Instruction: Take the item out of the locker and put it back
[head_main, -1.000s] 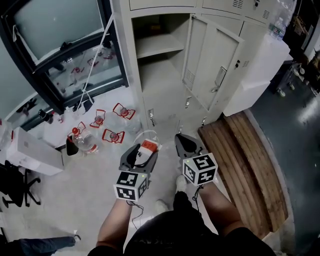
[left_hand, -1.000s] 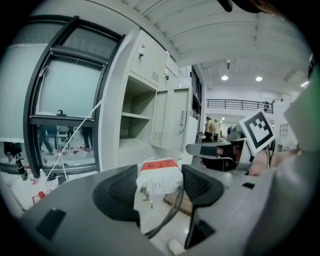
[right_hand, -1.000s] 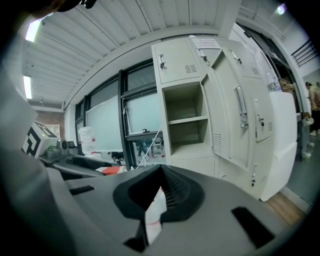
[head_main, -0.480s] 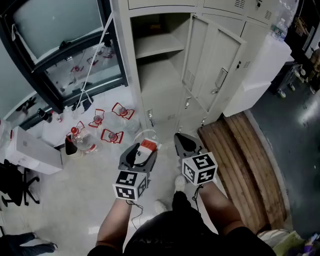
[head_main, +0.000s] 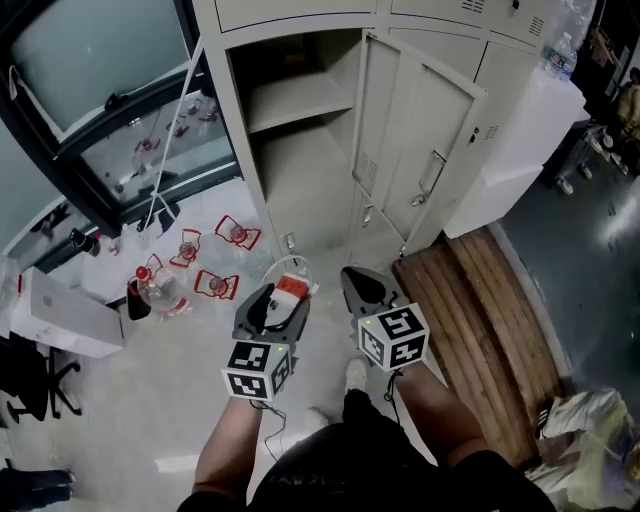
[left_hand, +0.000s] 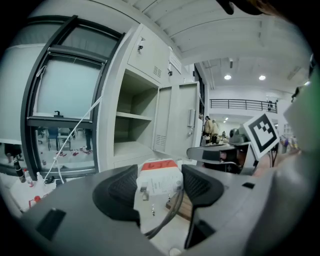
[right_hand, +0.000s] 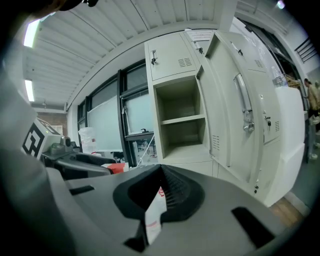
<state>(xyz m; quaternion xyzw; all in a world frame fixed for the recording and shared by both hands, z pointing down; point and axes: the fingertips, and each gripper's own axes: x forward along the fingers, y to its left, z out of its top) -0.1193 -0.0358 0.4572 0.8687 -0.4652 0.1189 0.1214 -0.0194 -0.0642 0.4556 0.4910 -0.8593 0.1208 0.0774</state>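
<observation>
Take-out looks done: left gripper (head_main: 283, 301) clamped on white red-topped pouch (left_hand: 159, 175), right gripper (head_main: 362, 288) jaws together, open locker (head_main: 300, 150) upper centre; put-back remains.

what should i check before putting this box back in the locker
1. Grip on the item: ok. The left gripper has its fingers closed on the red-topped white box.
2. Locker door open: ok.
3. Room inside: ok. The shelf and the compartment floor look bare.
4. Cable hanging by the box: cannot tell whether it would snag.
5. Right gripper free to help: not ok. Its fingers are together on a thin white slip.
</observation>
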